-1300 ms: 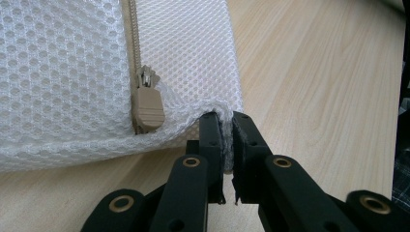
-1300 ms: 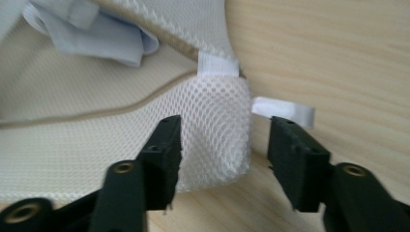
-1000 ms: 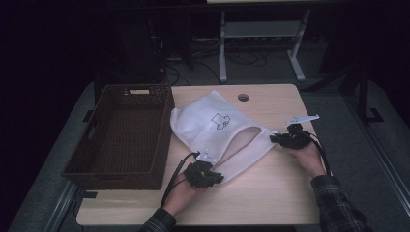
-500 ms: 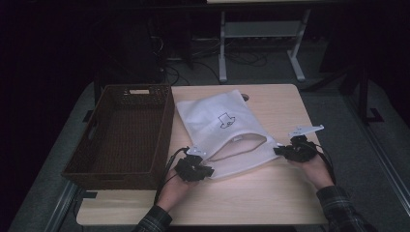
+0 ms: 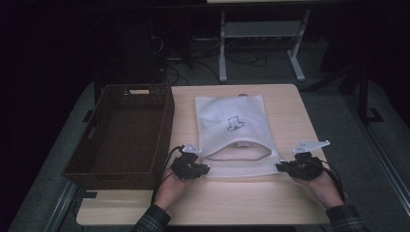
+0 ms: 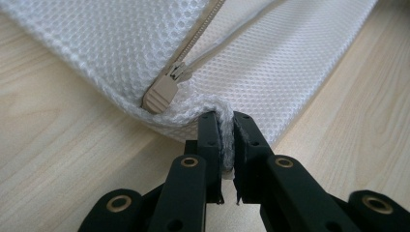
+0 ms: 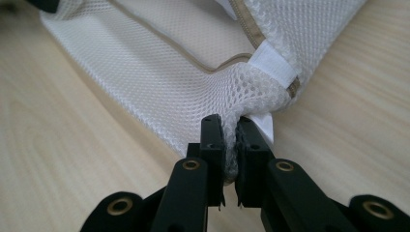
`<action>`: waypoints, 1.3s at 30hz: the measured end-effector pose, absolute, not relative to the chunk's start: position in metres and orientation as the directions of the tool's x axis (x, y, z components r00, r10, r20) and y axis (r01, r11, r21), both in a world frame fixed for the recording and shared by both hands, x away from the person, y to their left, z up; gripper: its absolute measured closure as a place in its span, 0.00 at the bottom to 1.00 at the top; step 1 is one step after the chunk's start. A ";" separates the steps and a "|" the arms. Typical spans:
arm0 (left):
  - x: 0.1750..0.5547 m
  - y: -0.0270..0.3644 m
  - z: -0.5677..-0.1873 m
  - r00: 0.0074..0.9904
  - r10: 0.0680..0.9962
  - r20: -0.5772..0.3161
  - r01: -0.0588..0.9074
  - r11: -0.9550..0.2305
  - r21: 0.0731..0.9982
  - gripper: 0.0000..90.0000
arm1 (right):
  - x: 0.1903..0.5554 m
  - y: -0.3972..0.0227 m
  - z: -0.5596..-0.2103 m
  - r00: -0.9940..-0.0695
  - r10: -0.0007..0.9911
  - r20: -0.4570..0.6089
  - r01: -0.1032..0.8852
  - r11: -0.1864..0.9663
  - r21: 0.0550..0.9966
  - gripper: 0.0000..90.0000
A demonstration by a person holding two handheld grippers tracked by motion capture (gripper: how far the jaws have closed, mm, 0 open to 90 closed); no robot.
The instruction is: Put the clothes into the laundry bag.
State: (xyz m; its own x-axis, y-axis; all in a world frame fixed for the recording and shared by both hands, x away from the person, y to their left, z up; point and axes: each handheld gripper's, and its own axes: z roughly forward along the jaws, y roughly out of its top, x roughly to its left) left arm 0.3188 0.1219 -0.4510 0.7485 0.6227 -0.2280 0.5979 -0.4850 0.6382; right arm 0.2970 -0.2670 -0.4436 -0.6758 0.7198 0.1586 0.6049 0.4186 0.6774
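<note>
Two near corners of a white mesh zippered laundry bag [image 5: 231, 126], each pinched between closed black jaws. Left gripper [image 5: 204, 170] clamped on the near-left corner, just beside the beige zipper pull [image 6: 159, 94]; right gripper [image 5: 280, 167] clamped on the near-right corner, by the white fabric tab [image 7: 273, 66] at the zipper's end. Bag lying flat on the pale wooden desk [image 5: 300, 121], long axis running away from the person, zippered mouth gaping along the near edge between the two grips. Near edge stretched straight across from left jaws to right jaws. Dark brown woven basket [image 5: 99, 159] standing on the left part of the desk, just beside the left hand [image 5: 169, 186], well apart from the right hand [image 5: 323, 186]. Any carry into the basket likely led by the left side, sideways across the bag's long axis.
</note>
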 end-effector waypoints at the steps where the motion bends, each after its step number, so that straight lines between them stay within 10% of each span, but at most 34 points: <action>1: 0.319 0.122 -0.451 0.747 0.624 -0.230 0.600 -0.483 0.637 0.92 | 0.294 -0.267 -0.444 -0.677 0.718 0.163 0.606 0.419 0.676 0.92; 8: 0.318 0.122 -0.450 0.741 0.632 -0.225 0.603 -0.481 0.636 0.85 | 0.287 -0.268 -0.444 -0.690 0.705 0.160 0.597 0.430 0.678 0.88; 16: 0.317 0.123 -0.443 0.726 0.656 -0.206 0.600 -0.459 0.655 0.56 | 0.288 -0.278 -0.439 -0.672 0.723 0.160 0.589 0.391 0.707 0.44; 22: 0.314 0.125 -0.432 0.737 0.646 -0.200 0.570 -0.435 0.697 0.39 | 0.286 -0.284 -0.430 -0.671 0.727 0.144 0.555 0.364 0.748 0.29; 39: 0.332 0.110 -0.409 0.769 0.609 -0.196 0.517 -0.411 0.751 0.62 | 0.306 -0.272 -0.408 -0.672 0.728 0.137 0.530 0.343 0.775 0.77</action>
State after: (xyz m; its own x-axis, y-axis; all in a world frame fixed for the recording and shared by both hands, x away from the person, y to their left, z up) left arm 0.3323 0.1096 -0.4090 0.7687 0.6088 -0.1963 0.5170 -0.4106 0.7511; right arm 0.3060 -0.2716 -0.4078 -0.6718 0.7280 0.1366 0.5298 0.3434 0.7754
